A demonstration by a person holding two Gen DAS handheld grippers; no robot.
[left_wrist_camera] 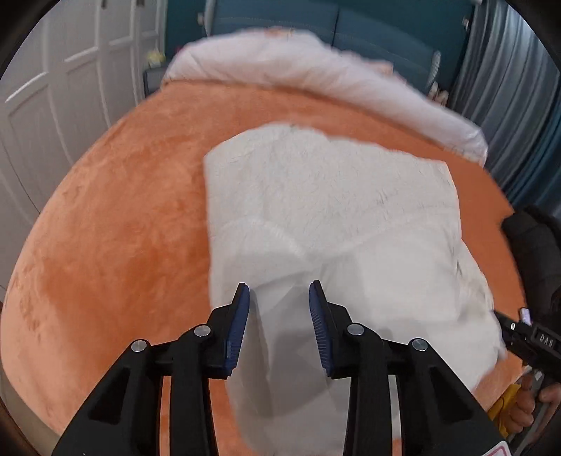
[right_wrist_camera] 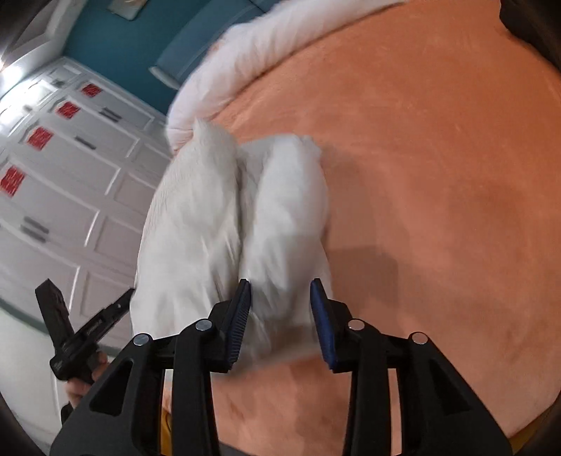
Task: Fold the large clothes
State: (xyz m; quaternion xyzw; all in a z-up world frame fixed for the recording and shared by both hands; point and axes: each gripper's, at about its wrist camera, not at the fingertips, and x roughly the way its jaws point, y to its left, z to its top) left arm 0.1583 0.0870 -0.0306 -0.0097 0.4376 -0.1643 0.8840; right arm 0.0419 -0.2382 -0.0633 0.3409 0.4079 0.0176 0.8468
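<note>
A white fleecy garment point(left_wrist_camera: 333, 217) lies folded in a rough rectangle on the orange bed cover point(left_wrist_camera: 122, 217). My left gripper point(left_wrist_camera: 279, 291) is open, its blue pads either side of the garment's near fold, with cloth between them but not pinched. In the right wrist view the garment point(right_wrist_camera: 217, 224) is bunched into two rolls. My right gripper point(right_wrist_camera: 280, 289) is open over its near end. The right gripper also shows at the garment's right edge in the left wrist view point(left_wrist_camera: 526, 333), and the left gripper shows at the garment's left edge in the right wrist view point(right_wrist_camera: 87, 326).
A white duvet point(left_wrist_camera: 315, 70) is rolled along the far side of the bed. White wardrobe doors point(left_wrist_camera: 52, 87) stand to the left, a teal headboard point(left_wrist_camera: 350, 24) and grey curtain point(left_wrist_camera: 508, 87) behind. The orange cover point(right_wrist_camera: 438, 175) spreads wide to the right.
</note>
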